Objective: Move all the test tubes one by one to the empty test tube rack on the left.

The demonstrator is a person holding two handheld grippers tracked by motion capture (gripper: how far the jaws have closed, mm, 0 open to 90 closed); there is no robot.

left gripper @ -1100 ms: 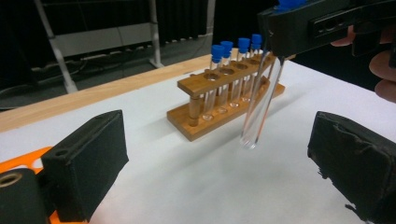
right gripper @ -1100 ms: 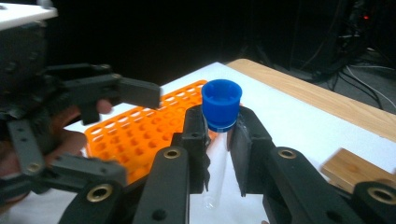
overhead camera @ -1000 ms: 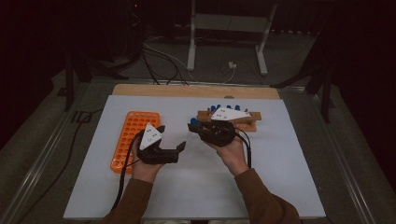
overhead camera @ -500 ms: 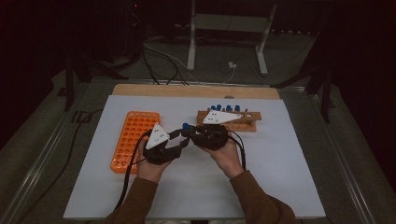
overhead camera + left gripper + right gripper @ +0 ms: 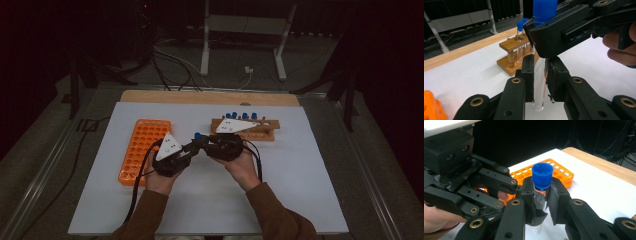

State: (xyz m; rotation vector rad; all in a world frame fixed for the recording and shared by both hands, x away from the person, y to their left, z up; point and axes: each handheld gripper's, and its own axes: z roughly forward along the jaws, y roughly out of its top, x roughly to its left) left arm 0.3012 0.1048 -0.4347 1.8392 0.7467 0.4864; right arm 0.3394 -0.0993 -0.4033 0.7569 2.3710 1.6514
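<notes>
Test tube (image 5: 539, 82), clear, blue screw cap (image 5: 542, 175), 1 item, held upright in the air between the 2 grippers over the middle of the white desk (image 5: 300, 190), not in either rack.

Left gripper (image 5: 539, 75): fingers have just been closing and now clench the glass low on the tube, the rounded bottom showing below the pads. In the high view this gripper (image 5: 187, 150) sits left of centre, pointing toward the other.

Right gripper (image 5: 541, 195): fingers grasp the tube just under the cap; the jaws have just been easing apart a little, though the pads look to be touching the glass. In the high view it (image 5: 207, 145) meets the left gripper head-on.

Wooden rack (image 5: 260, 131): at the far right of the desk, 4 more blue-capped tubes standing in it.

Orange rack (image 5: 142, 147): at the left, many holes, all apparently vacant.

Step in hand, as judged: hand-over of the tube from right gripper to left, likely bound for the orange rack.

Handling notes:
- Keep the left grip firm before the right lets go entirely.
- Draw the right gripper away level, so the cap isn't dragged.
- Hold the tube vertical; glass may slip through the pads.
</notes>
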